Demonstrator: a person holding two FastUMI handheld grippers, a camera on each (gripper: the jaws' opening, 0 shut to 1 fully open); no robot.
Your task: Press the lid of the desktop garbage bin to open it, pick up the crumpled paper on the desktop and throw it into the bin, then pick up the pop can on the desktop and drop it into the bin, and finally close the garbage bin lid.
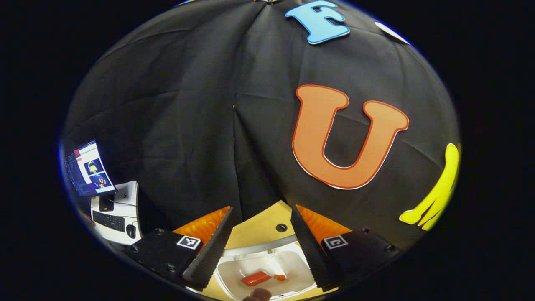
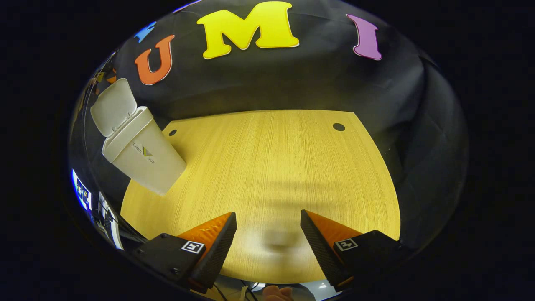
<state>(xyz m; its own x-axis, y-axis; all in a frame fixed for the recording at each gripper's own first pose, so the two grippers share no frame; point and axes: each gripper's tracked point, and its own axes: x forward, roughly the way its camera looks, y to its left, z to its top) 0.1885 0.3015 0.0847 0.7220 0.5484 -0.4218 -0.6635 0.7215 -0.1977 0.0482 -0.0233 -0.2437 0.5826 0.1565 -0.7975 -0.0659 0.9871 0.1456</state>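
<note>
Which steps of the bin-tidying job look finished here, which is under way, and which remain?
Done: the bin stands with its lid up, and the pop can lies inside the bin, seen from above. The desktop carries no paper or can. In hand: nothing; the left gripper and right gripper both have open, empty jaws. Left: closing the lid.

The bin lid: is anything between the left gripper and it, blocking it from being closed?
Nothing visible does. The left gripper hangs open right above the open bin, with a red can lying inside. In the right gripper view the lid stands raised at the bin's back, with only bare table around it.
</note>
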